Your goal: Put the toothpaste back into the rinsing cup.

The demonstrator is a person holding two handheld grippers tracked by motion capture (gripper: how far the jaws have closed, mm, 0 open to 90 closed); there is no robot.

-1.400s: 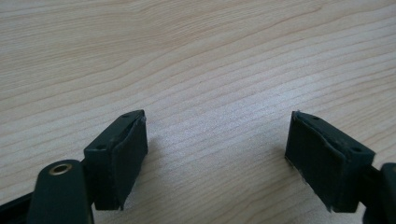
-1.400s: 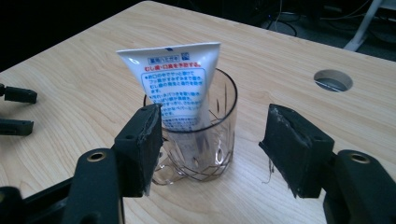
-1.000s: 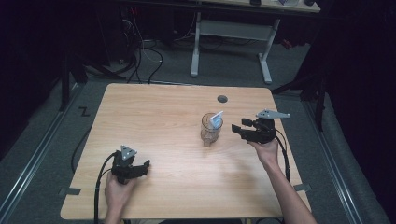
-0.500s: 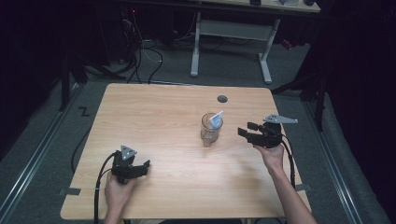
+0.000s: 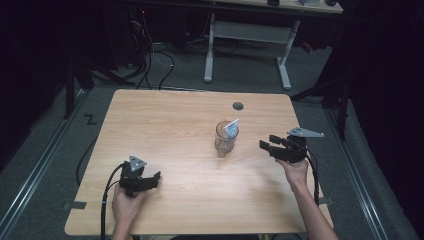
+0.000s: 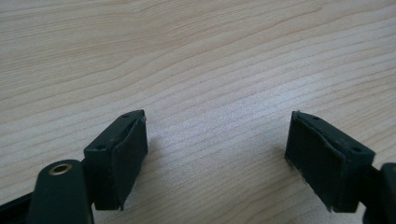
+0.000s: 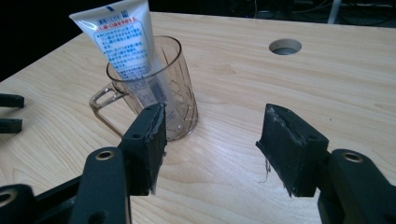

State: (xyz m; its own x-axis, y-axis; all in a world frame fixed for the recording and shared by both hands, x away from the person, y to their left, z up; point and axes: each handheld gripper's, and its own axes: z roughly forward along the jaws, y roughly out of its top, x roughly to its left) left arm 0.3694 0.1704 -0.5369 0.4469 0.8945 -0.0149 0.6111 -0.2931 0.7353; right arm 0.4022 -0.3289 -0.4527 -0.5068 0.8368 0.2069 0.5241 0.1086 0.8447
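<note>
Right hand-held gripper [image 5: 272, 146] hovering with jaws spread, gripping nothing | glass mug [image 5: 225, 139] sitting centre frame, just left of it | tube [image 5: 231, 128] leaning upright inside | left hand-held gripper [image 5: 151, 178] idling open, lower left, farther off

Clear glass mug [image 7: 154, 95] with cut pattern and side handle stands upright near my table's [image 5: 165, 130] centre; white tube [image 7: 123, 39] with blue print leans inside it, crimped end up
</note>
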